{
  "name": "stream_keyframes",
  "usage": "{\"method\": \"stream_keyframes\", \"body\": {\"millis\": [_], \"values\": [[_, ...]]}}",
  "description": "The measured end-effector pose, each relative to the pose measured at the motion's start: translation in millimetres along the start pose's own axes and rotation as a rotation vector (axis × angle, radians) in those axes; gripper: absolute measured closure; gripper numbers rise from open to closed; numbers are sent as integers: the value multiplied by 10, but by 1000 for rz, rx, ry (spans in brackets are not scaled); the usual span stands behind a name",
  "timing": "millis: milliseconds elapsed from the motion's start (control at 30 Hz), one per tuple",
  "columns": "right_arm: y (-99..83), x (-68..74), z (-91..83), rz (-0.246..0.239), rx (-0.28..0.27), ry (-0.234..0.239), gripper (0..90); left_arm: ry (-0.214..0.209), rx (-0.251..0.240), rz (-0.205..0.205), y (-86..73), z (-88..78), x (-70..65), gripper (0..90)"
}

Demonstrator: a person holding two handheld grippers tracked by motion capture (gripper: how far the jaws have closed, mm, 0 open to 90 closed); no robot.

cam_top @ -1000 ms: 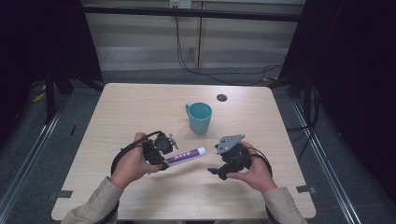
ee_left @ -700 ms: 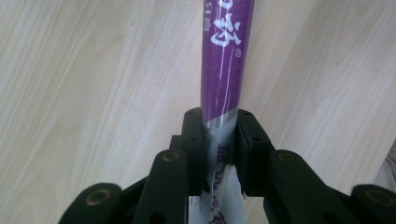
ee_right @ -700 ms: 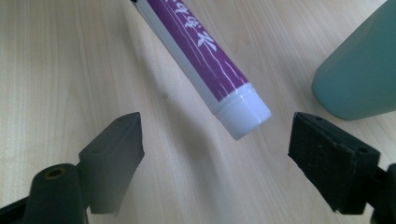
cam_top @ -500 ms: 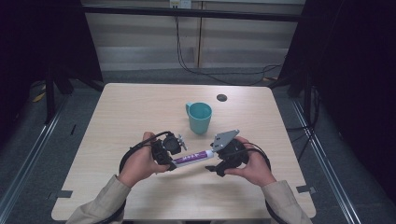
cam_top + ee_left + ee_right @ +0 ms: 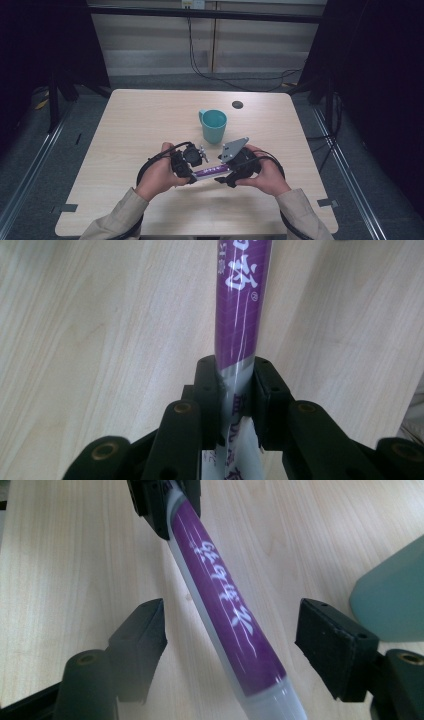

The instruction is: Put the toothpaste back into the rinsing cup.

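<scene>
Left gripper (image 5: 235, 390) pinches the flat crimped end of a purple tube (image 5: 243, 305), its two black jaws pressed against the tube's sides, as the left gripper view shows; the tube runs straight away from the jaws over the pale wood. From the high view this gripper (image 5: 192, 165) sits at the near middle of the table (image 5: 130, 125), held in the person's left hand (image 5: 159, 175), and the tube (image 5: 210, 171) spans the short gap between the two grippers, lying nearly level with its right end slightly farther.

Right gripper (image 5: 230, 625) stands spread, one jaw on each side of the tube (image 5: 225, 605) and neither touching it. The tube slants between them, and its white cap end reaches the near edge of the right gripper view. At the far end of the tube in that view, the left gripper (image 5: 162, 500) clamps it. In the high view the right gripper (image 5: 231, 172) is in the person's right hand (image 5: 265, 175), with a grey three-cornered plate (image 5: 235, 148) on top.

A teal mug (image 5: 214, 126) stands upright just beyond the grippers, handle to the left; its side shows at the right edge of the right gripper view (image 5: 390, 595). A small dark disc (image 5: 237, 104) lies farther back and to the right on the table. Black cables (image 5: 150, 165) loop beside both hands.
</scene>
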State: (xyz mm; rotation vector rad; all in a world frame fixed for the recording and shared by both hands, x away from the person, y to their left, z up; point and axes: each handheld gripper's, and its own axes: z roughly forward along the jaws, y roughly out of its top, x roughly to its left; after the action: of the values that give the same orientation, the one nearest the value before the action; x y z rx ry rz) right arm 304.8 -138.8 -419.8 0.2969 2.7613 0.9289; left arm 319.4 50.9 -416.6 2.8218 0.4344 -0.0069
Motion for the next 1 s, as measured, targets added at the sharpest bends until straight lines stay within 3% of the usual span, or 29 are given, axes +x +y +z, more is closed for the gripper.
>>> {"method": "stream_keyframes", "body": {"millis": [267,467,667,967,1000], "values": [[25,17,62,-21,-15,25,324,-14,-27,-14,35,24,-21,755],[-9,31,88,-32,-4,44,422,-27,-36,3,68,7,-20,755],[-28,24,79,-36,6,51,454,-31,-48,16,92,-33,-28,756],[7,38,129,-56,48,60,496,-57,-67,18,132,-94,-40,755],[15,44,145,-63,55,63,543,-68,-62,27,144,-111,-31,755]]}}
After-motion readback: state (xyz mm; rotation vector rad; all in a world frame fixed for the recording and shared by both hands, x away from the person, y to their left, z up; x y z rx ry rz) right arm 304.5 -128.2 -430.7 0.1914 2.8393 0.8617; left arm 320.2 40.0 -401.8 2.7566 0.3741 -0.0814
